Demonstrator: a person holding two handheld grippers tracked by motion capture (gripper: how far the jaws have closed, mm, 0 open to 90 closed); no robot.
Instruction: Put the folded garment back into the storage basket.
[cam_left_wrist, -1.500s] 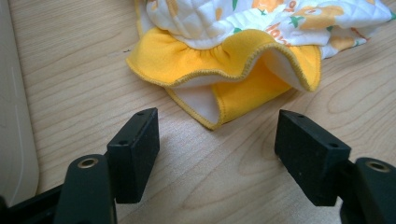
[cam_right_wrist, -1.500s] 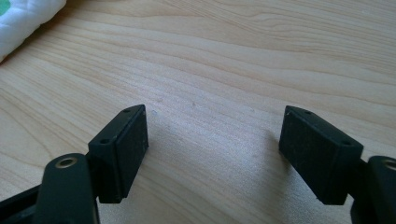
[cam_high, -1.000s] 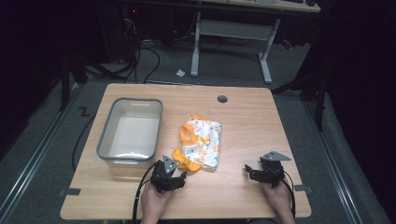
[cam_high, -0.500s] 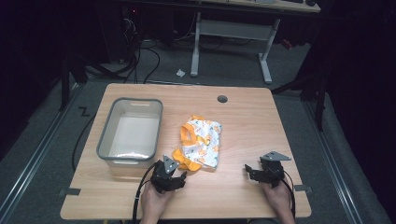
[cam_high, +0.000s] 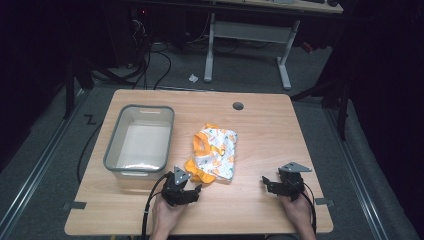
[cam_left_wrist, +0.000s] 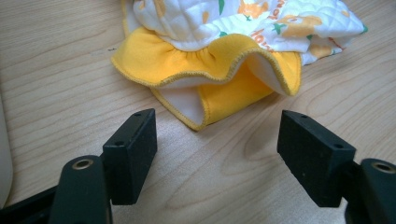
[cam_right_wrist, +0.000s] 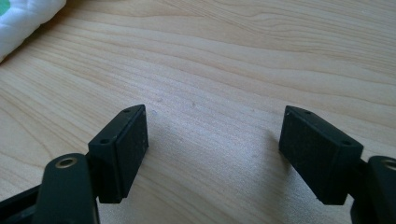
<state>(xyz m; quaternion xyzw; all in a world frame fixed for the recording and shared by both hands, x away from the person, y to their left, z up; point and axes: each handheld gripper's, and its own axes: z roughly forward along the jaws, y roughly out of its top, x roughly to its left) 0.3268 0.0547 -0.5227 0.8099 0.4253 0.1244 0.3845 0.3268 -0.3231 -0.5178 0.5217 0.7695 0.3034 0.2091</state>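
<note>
While the left gripper (cam_high: 196, 189) rests low on the table (cam_high: 260, 130) with its jaws spread wide and nothing between them, the cloth (cam_high: 214, 154) lies just ahead of it, its yellow frilled edge (cam_left_wrist: 210, 65) close in front of the jaw tips but not touching them. In the left gripper view the white quilted part (cam_left_wrist: 243, 18) with orange print sits beyond that frill. The bin (cam_high: 140, 141) stands just to the left of this gripper, well clear of the cloth. The right gripper (cam_high: 270, 184) sits on bare wood off to the right of the cloth, its jaws also wide apart and empty; in the right gripper view a corner of the cloth (cam_right_wrist: 23, 21) shows ahead and to the left.
</note>
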